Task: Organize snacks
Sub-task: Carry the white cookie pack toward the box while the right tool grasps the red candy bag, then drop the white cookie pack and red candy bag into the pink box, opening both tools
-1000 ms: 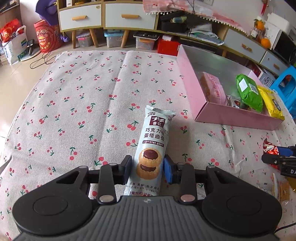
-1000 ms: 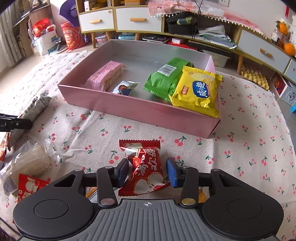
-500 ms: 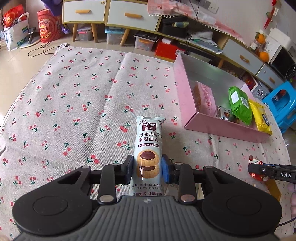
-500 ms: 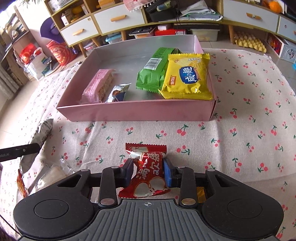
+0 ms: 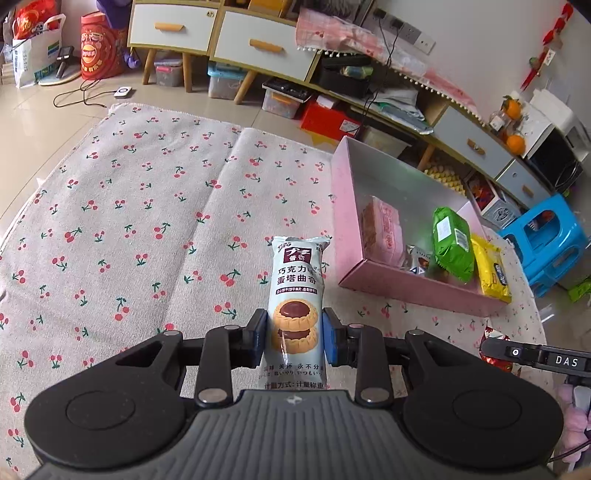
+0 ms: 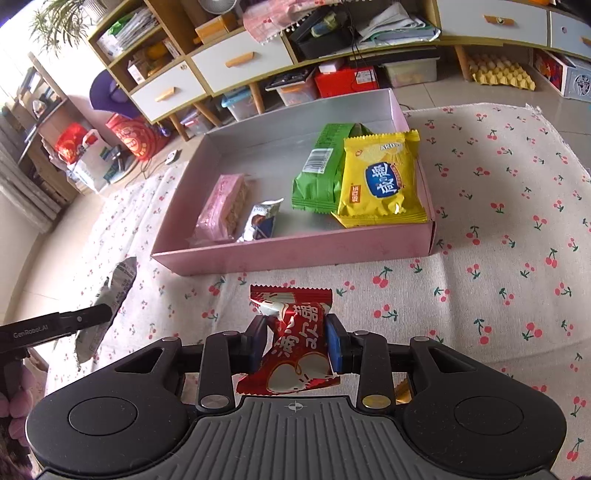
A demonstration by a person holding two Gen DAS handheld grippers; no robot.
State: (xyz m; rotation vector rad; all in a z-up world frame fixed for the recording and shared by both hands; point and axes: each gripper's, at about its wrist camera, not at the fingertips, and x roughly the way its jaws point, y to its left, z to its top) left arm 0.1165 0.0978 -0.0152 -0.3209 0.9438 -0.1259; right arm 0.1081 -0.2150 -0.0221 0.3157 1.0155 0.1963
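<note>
Snacks are squeezed tight: left gripper (image 5: pixel 294 339) holds the cookie pack (image 5: pixel 297 310), right gripper (image 6: pixel 294 343) the red candy (image 6: pixel 295 347). Lift both over the pink box (image 6: pixel 295 254) wall, then drop gently.

Cherry-print cloth (image 5: pixel 122 236) spread over floor, fills lower and middle frame. Beige floor tiles (image 5: pixel 33 122) at upper left. Long low cabinet with white drawers, orange handles (image 5: pixel 173 27) along top. Red bag (image 5: pixel 99 51) and white shopping bag (image 5: pixel 31 55) stand at upper left. Red box (image 5: pixel 328 120) and clear plastic bins (image 5: pixel 221 83) under cabinet. Blue plastic stool (image 5: pixel 550 240) at right edge. Oranges (image 5: pixel 515 144) on cabinet top, upper right. Yellow egg tray (image 6: pixel 496 72) on floor, upper right of right view. Potted plant (image 6: pixel 55 26) at its upper left.
</note>
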